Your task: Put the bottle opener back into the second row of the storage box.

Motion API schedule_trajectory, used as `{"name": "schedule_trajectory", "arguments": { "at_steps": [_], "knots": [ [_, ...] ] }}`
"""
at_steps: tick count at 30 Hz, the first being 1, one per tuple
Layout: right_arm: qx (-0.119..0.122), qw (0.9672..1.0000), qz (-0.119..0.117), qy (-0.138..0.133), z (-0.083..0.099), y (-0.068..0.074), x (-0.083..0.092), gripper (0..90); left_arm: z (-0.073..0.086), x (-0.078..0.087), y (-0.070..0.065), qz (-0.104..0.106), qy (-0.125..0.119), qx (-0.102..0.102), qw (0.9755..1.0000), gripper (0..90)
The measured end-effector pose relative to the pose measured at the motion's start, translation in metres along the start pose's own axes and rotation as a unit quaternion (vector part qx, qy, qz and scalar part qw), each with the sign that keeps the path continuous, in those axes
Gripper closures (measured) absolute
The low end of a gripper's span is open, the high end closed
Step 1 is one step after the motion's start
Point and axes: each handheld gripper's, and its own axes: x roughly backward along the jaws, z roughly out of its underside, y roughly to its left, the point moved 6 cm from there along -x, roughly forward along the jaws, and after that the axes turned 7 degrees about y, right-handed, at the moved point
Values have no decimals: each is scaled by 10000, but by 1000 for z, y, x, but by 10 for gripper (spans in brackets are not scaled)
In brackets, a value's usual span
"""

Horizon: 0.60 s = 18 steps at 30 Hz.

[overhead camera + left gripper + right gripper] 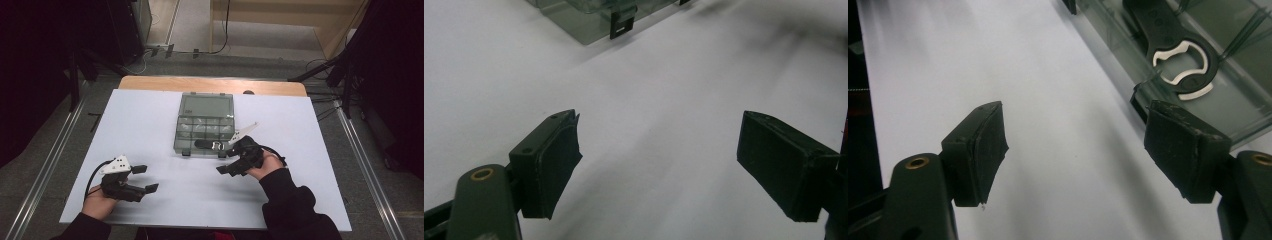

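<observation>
A grey see-through compartment box [205, 117] stands in the middle of the white table top [140, 125], its lid open. A black tool with a white ring end [212, 145] lies in the box's front row, also plain in the right gripper view as the tool [1180, 60]. My right gripper [229, 160] hovers just in front of the box's near right corner, open, with nothing between its jaws; the right gripper [1075, 145] has one pad by the box's front wall [1243, 115]. My left gripper [146, 178] rests open at the near left. The left gripper [659, 155] faces bare table, with the box's corner [589, 25] farther off.
A bare wooden strip [210, 84] runs along the table's far edge. Metal floor rails [50, 165] flank the table, and cables and dark stands [345, 75] lie beyond it. Black latches [621, 25] stick out from the box's front wall.
</observation>
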Motion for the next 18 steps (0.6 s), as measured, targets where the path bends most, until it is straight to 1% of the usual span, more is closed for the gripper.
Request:
{"name": "schedule_trajectory", "arguments": {
  "at_steps": [1,3,4,7,10,12,14,17,18],
  "knots": [
    [-19,10000,-20,-13,2,1,0,258,0,0,0,13,11,-3,10000,173],
    [31,10000,-7,5,8,3,0,257,0,0,0,6,15,-5,10000,173],
    [31,10000,-7,5,8,3,0,257,0,0,1,-3,15,-3,10000,173],
    [32,10000,16,-81,14,5,1,258,0,0,1,-2,18,-4,10000,173],
    [10,10000,-5,-80,17,7,1,260,0,0,0,-1,11,-5,10000,173],
    [35,10000,-1,-82,20,8,2,260,0,0,0,-8,10,-5,10000,173],
    [57,9999,-7,-134,24,9,3,260,0,1,1,-16,17,-2,10000,173],
    [-42,9998,-69,-187,33,11,5,260,0,1,1,-13,12,0,10000,173],
    [-42,9998,-69,-187,33,11,5,260,0,1,1,-13,12,0,10000,173]
  ]
}}
